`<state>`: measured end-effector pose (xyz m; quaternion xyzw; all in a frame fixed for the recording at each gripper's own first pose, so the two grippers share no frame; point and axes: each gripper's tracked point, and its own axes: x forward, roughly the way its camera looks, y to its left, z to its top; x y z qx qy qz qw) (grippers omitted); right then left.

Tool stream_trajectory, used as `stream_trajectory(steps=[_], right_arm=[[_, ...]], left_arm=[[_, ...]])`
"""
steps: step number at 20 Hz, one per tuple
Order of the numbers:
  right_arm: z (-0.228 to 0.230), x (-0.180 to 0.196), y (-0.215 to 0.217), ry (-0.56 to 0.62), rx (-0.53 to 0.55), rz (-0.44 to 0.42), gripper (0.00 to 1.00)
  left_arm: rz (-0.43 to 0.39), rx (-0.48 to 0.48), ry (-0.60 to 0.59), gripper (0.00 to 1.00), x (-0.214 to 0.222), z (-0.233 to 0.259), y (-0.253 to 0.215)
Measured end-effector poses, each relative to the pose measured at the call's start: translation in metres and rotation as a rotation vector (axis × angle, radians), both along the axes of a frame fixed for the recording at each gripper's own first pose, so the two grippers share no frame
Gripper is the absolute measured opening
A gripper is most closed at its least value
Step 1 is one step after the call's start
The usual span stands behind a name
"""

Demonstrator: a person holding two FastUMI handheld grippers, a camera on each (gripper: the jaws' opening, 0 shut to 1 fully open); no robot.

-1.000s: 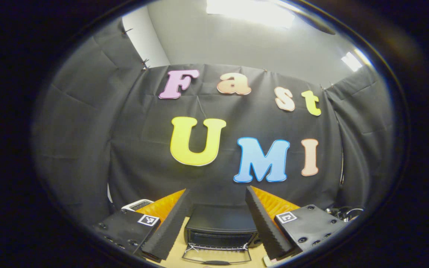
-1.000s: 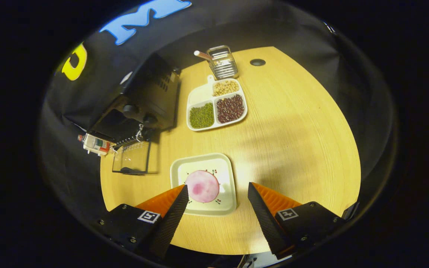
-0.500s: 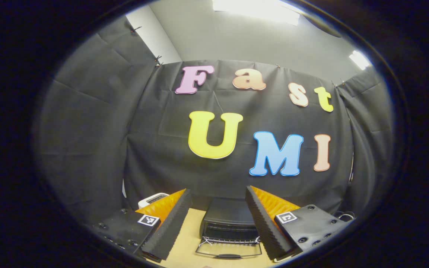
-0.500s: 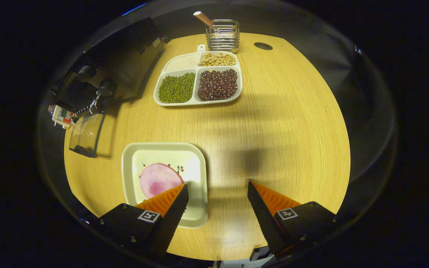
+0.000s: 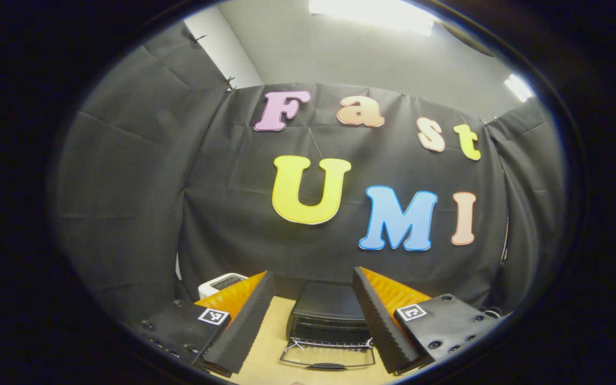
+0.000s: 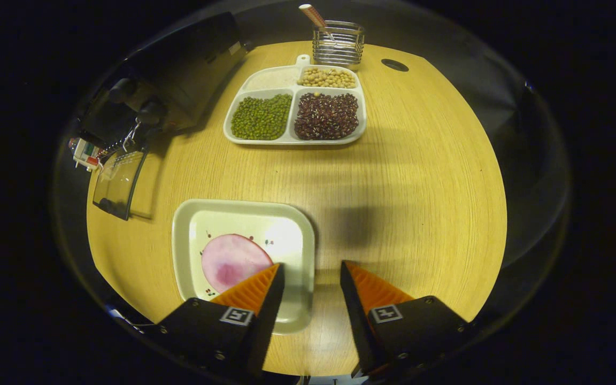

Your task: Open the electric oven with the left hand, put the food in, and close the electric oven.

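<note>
Wood table (image 6: 420, 176) carries everything. Black oven (image 6: 179, 69) sits at its far left edge, glass door (image 6: 118, 182) dropped flat, cavity open. Divided tray (image 6: 294, 115) of beans next to oven, wire holder (image 6: 338, 45) behind it. Square plate (image 6: 244, 256) w/ pink food slice (image 6: 230, 262) lies near front. Right gripper (image 6: 308, 280) straddles plate's right rim, jaws part open, not gripping. Left gripper (image 5: 313, 299) aims at oven from a distance, jaws wide, empty.
</note>
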<state>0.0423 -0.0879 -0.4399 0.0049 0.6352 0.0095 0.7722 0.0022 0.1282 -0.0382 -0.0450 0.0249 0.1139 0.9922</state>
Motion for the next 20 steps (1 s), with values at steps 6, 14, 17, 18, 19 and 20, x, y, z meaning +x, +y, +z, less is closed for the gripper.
stream_trajectory(steps=[6,14,17,18,19,20], right_arm=[[-0.008,0.0,-0.006,0.003,0.002,-0.058,0.0],[0.0,-0.007,-0.008,-0.008,0.19,-0.101,0.0],[0.001,-0.013,-0.001,-0.009,0.365,-0.17,0.0],[0.001,-0.015,0.001,-0.017,0.419,-0.186,0.0],[0.001,-0.016,0.001,-0.02,0.464,-0.198,0.0],[0.002,-0.017,0.002,-0.028,0.509,-0.213,0.0]], left_arm=[[-0.018,0.005,-0.011,0.98,0.005,0.008,-0.01],[-0.007,0.052,-0.007,1.0,0.006,0.024,-0.024],[0.019,0.054,0.001,1.0,0.005,0.027,-0.026],[0.031,0.052,0.009,1.0,0.006,0.025,-0.025],[0.043,0.051,0.017,1.0,0.005,0.024,-0.026],[0.055,0.052,0.026,1.0,0.005,0.022,-0.027]])
